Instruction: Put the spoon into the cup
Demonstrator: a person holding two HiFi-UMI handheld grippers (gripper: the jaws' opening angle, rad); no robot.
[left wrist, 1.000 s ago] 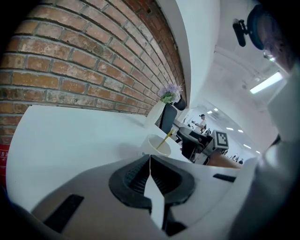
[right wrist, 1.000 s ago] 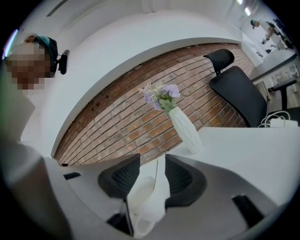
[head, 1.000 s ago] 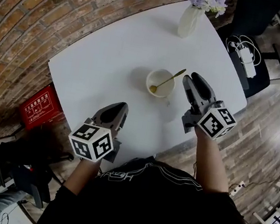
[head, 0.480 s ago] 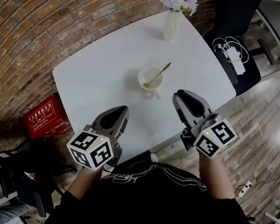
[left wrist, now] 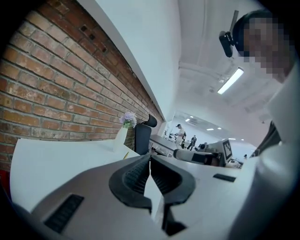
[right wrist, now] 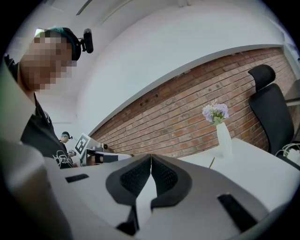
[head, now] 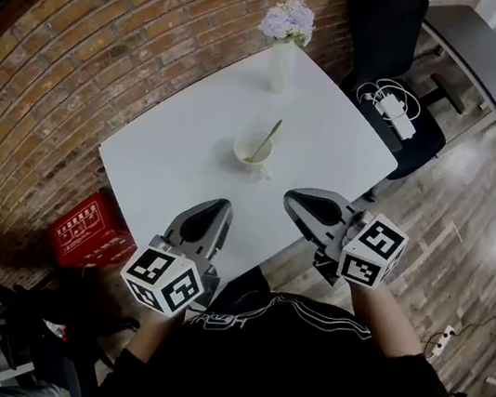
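The left gripper [head: 216, 208] was clenched on nothing, and the right gripper [head: 293, 197], its jaws just closing, was clamped together empty too. Ahead of them, between their lines, the spoon [head: 267, 138] leaned in the cup [head: 248, 153] on the table [head: 170, 156], well apart from both.

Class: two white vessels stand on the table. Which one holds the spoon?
The low cup near the middle of the table: a gold spoon leans in it. The tall vase at the far edge holds purple flowers.
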